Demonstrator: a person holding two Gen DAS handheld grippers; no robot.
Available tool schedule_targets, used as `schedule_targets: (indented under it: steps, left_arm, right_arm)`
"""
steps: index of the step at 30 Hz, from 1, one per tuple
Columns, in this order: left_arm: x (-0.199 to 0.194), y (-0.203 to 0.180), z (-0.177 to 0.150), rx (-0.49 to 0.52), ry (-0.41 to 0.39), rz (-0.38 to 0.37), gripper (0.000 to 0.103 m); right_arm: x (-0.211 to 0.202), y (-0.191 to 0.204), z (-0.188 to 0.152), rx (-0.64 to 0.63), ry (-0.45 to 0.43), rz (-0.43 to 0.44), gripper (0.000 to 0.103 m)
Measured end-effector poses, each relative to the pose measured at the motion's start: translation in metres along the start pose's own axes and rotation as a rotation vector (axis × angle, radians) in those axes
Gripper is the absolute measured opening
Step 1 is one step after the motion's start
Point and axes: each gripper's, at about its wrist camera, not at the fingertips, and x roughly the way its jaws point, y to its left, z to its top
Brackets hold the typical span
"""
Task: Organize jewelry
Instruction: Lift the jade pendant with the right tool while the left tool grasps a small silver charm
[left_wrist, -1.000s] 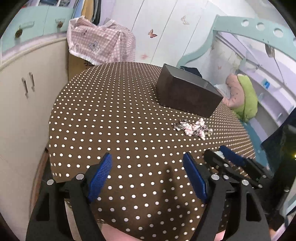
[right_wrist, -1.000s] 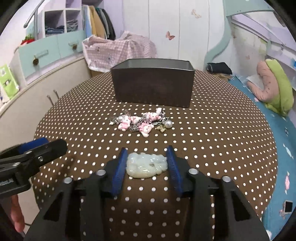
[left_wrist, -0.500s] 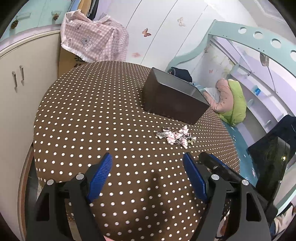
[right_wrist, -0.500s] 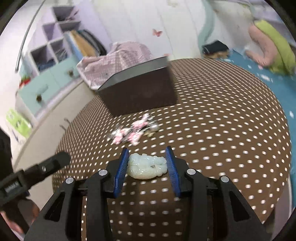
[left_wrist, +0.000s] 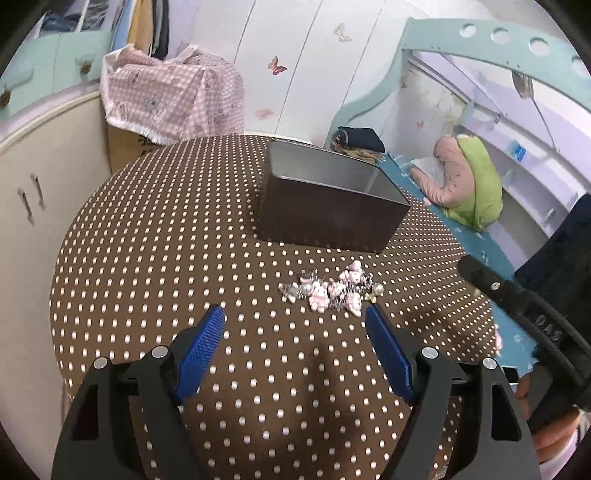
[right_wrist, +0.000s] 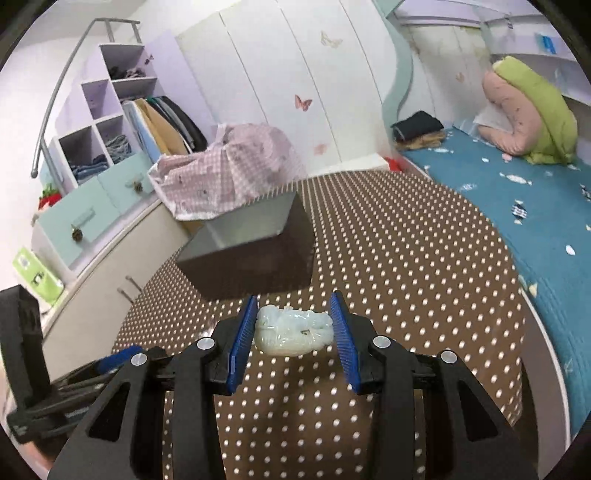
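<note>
Jade pendant (right_wrist: 292, 331) clamped in right gripper (right_wrist: 293, 332) | left gripper (left_wrist: 295, 345) apart, empty

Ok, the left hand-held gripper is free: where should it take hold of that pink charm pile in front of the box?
Take the charm pile across its narrow width at the middle, coming down from above. It lies flat on the dotted tablecloth, spread sideways, a loose tangle of pink charms, beads and chain, so a central pinch likely gathers most. The open left hand-held gripper hangs just short of it.

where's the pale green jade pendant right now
Right wrist view: the pale green jade pendant is clamped in the right gripper, above the dotted tablecloth, near the dark box.
</note>
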Motion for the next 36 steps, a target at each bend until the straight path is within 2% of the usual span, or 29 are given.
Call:
schedule_targets:
  steps: [7, 12, 13, 16, 21, 23, 24, 25, 27, 30, 36]
  left_arm:
    - [0.021, -0.009, 0.018, 0.052, 0.023, 0.056, 0.076]
    - [0.026, -0.005, 0.02, 0.051, 0.021, 0.098, 0.073]
    - [0.029, -0.003, 0.021, 0.05, 0.022, 0.121, 0.065]
    - [0.037, 0.002, 0.02, 0.048, 0.055, 0.131, 0.056]
    - [0.048, -0.001, 0.015, 0.073, 0.087, 0.134, 0.053]
    - [0.051, -0.006, 0.011, 0.107, 0.07, 0.152, 0.05]
    - [0.053, -0.009, 0.01, 0.126, 0.071, 0.168, 0.044]
    - [0.053, -0.011, 0.011, 0.14, 0.071, 0.183, 0.029]
    - [0.053, -0.01, 0.012, 0.14, 0.067, 0.187, 0.014]
    - [0.052, -0.005, 0.013, 0.12, 0.063, 0.16, 0.014]
    - [0.05, 0.0, 0.015, 0.093, 0.056, 0.154, 0.014]
  right_arm:
    - [-0.001, -0.016, 0.014, -0.005, -0.023, 0.008, 0.04]
    - [0.006, -0.026, 0.018, 0.003, -0.013, 0.01, 0.041]
    - [0.008, -0.029, 0.02, 0.006, -0.01, 0.017, 0.041]
    - [0.013, -0.03, 0.02, 0.007, 0.0, 0.036, 0.041]
    - [0.02, -0.029, 0.018, 0.011, 0.016, 0.053, 0.041]
    - [0.023, -0.03, 0.017, 0.016, 0.023, 0.058, 0.041]
    - [0.024, -0.03, 0.017, 0.017, 0.027, 0.058, 0.041]
    - [0.025, -0.031, 0.016, 0.017, 0.03, 0.058, 0.041]
    - [0.026, -0.032, 0.015, 0.017, 0.032, 0.057, 0.041]
    - [0.027, -0.03, 0.013, 0.019, 0.042, 0.056, 0.041]
    - [0.023, -0.027, 0.012, 0.008, 0.036, 0.058, 0.041]
